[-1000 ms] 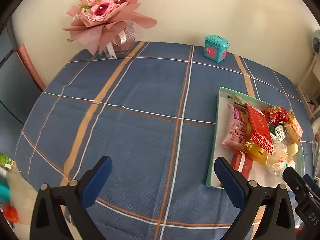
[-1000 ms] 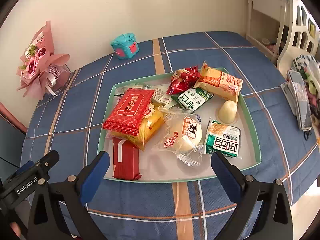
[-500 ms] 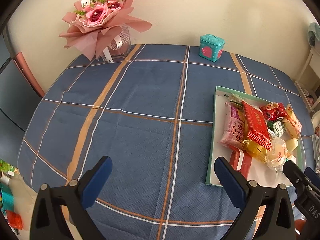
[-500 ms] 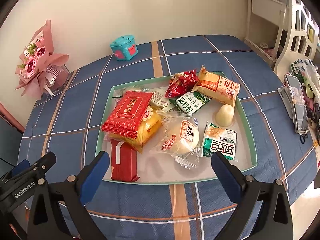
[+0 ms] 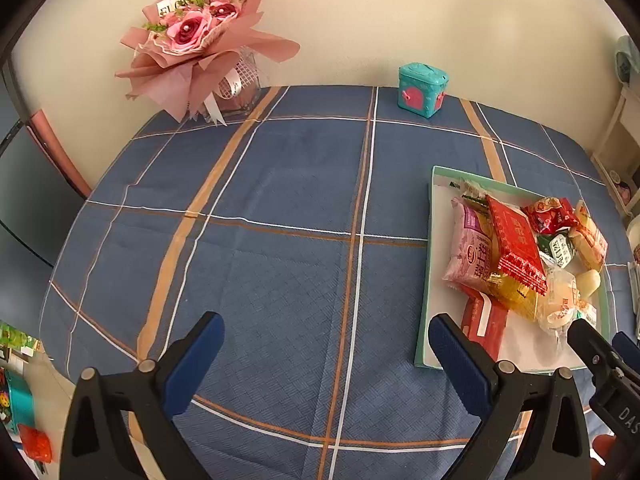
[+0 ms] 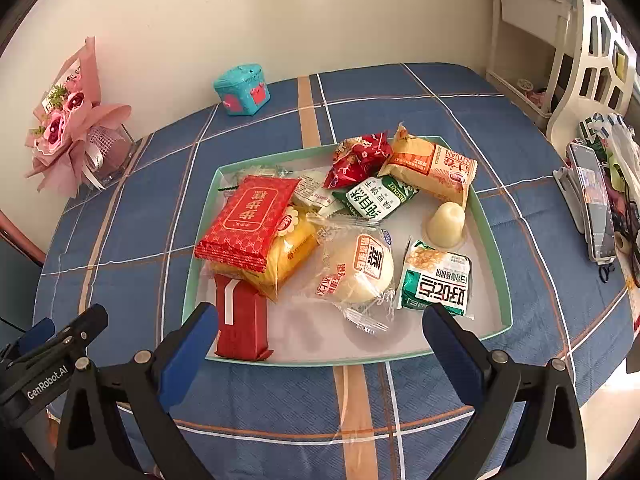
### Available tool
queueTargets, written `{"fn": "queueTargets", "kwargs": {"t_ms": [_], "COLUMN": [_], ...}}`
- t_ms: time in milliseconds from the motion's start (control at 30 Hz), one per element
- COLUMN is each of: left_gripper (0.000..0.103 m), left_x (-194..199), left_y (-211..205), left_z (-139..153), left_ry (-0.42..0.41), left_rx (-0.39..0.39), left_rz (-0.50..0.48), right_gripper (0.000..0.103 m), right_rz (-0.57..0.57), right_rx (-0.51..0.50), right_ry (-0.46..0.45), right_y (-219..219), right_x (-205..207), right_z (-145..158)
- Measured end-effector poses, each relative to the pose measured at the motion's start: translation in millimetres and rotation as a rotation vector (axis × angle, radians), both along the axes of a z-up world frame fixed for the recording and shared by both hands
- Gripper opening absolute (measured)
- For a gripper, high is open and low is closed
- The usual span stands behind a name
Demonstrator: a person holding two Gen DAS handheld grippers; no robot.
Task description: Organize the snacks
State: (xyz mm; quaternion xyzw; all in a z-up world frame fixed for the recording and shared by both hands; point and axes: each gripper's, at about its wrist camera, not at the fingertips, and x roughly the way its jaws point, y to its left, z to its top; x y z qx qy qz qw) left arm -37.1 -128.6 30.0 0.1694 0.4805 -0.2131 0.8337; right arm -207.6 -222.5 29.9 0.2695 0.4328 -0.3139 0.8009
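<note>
Both grippers have pulled back slightly from the table since the earlier frames; left gripper [image 5: 326,354] and right gripper [image 6: 320,344] spread wide, empty. Shallow mint-green rectangular tray [image 6: 494,264] holds the wrapped snacks: red packet [image 6: 250,220], round white bun [image 6: 356,268], green-white biscuit pack [image 6: 438,280]. Blue plaid tablecloth [image 5: 280,220] bare left of tray.
</note>
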Motion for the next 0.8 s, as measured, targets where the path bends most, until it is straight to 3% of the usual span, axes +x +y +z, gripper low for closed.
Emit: {"fn": "queueTargets", "kwargs": {"t_ms": [800], "left_gripper": [0.103], "left_x": [1.9], "left_y": [3.3], "left_z": [-2.2], "left_ry": [0.006], "left_rx": [0.01], "left_rz": [0.014], "right_gripper": [0.102], "right_rz": [-0.006], "right_rx": [0.007], "right_ry": [0.02], "right_y": [-1.1], "right_x": [-0.5], "right_z": [-4.1]}}
